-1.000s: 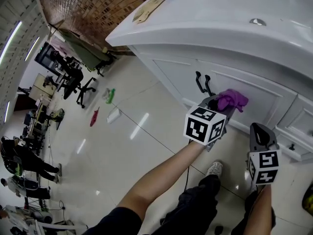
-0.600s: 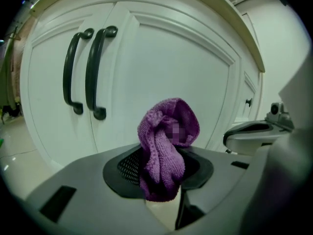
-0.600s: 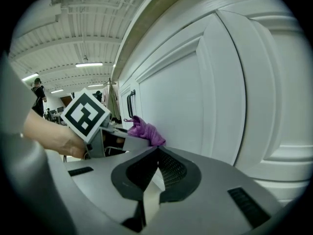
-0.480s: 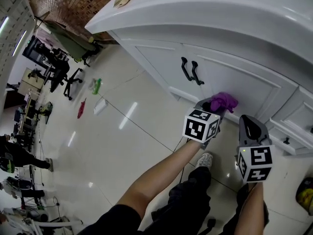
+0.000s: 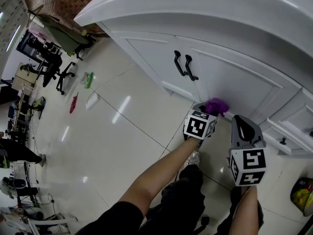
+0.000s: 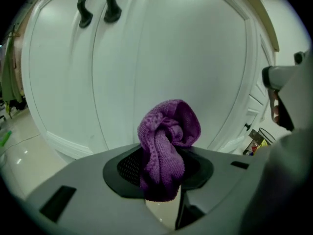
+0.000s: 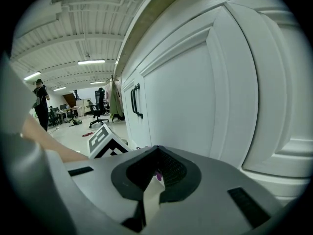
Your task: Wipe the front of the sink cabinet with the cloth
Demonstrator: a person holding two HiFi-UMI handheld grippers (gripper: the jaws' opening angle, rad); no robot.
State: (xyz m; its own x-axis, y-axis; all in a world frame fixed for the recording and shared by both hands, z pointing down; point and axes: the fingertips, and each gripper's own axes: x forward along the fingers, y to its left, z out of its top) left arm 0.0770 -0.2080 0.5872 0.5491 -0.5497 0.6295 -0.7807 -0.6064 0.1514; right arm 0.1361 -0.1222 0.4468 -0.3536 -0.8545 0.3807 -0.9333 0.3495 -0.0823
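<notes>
Pinching a bunched purple cloth (image 5: 216, 105), the left gripper (image 5: 211, 110) points at the low part of the white sink cabinet (image 5: 244, 84), just to the right of the seam where its two doors meet. In the left gripper view the cloth (image 6: 168, 136) stands up from between the jaws of the left gripper (image 6: 164, 173) as a folded, looped wad, one end hanging down over the black pads, with the door panel right behind it. Whether the fabric actually presses on the panel cannot be told. Two black handles (image 5: 181, 65) sit side by side on the doors, above and to the left of the cloth, and they show at the top of the left gripper view (image 6: 98, 6). The right gripper (image 5: 239, 121) is held just beside the left one, a little farther from the cabinet. Its jaws are pressed together with nothing between them in the right gripper view (image 7: 155, 173), which looks along the cabinet front toward the same handles (image 7: 135, 101). A small black knob (image 5: 282, 141) marks the drawer front at the right. The pale bench top (image 5: 195, 4) overhangs the doors. Below lies a glossy tiled floor (image 5: 122, 131), with an office chair (image 5: 61, 72) well away at the left.
</notes>
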